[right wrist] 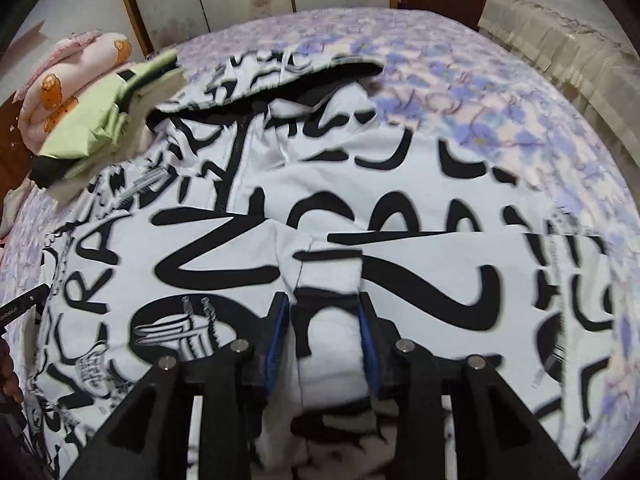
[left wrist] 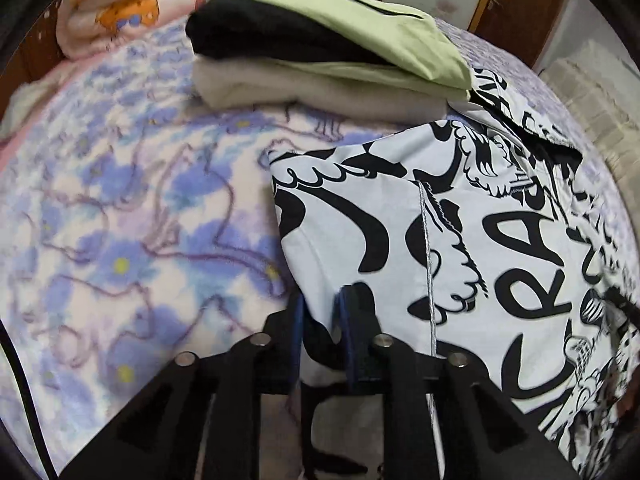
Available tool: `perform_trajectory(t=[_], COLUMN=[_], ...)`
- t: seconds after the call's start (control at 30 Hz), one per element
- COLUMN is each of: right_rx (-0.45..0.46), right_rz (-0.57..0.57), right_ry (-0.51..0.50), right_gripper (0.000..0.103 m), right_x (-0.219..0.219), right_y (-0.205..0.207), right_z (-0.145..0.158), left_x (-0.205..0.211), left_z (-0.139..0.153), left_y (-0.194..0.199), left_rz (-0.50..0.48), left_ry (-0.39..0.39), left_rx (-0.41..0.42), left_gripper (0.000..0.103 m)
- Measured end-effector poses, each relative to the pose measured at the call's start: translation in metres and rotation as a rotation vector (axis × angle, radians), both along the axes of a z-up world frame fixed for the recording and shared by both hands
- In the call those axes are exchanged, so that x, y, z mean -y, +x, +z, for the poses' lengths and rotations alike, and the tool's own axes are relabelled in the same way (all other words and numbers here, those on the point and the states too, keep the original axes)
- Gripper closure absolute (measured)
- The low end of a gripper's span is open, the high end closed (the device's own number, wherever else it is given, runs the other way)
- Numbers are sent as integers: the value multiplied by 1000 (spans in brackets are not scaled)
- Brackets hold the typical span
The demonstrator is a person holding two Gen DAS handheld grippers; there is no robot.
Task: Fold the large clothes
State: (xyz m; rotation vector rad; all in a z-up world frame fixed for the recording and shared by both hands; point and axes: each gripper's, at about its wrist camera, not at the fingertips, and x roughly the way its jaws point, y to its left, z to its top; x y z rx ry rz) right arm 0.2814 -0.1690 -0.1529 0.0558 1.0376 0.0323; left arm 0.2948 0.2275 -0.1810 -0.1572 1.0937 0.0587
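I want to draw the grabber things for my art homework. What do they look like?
Both match. The left gripper and right gripper are matte black, built from slanted bars with cut-out gaps, joined by round silver pins. The jaws are lined with bright blue pads. No sleeves show in either view.

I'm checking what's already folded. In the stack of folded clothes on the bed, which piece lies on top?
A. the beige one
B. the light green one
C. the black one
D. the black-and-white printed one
B: in the left wrist view the light green piece lies over the black one, with the beige one at the bottom.
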Motion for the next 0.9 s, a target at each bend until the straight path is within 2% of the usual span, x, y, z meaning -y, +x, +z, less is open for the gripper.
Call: perform_trajectory(t=[0.13, 0.2, 0.33, 0.5, 0.67, 0.77, 0.83, 0.9], right_rx=[57, 63, 57, 76, 48, 28, 50, 63], right_rz=[-1, 20, 110, 234, 282, 260, 216, 133], right_ry=[-12, 6, -4, 28, 22, -54, -127, -192], right_gripper=[68, 64, 63, 63, 63, 64, 65, 65], right_x=[-3, -10, -46, -100, -130, -124, -108, -83], right_y=[-31, -47, -74, -92, -88, -78, -74, -68], right_z=[24, 30, 31, 24, 2, -14, -16, -15], left_x=[11, 20, 53, 89, 106, 99, 91, 79], left_z=[28, 42, 53, 42, 8, -2, -2, -2], left_y=[-22, -38, -66, -94, -94, -88, -85, -83], left_rz=[-18, -39, -86, -127, -125, -116, -101, -93], left_ry=[22, 5, -55, -113, -73, -42, -23, -44], left_rx=[60, 87, 106, 100, 46, 34, 45, 45], left_gripper=[70, 58, 56, 55, 55, 56, 56, 56])
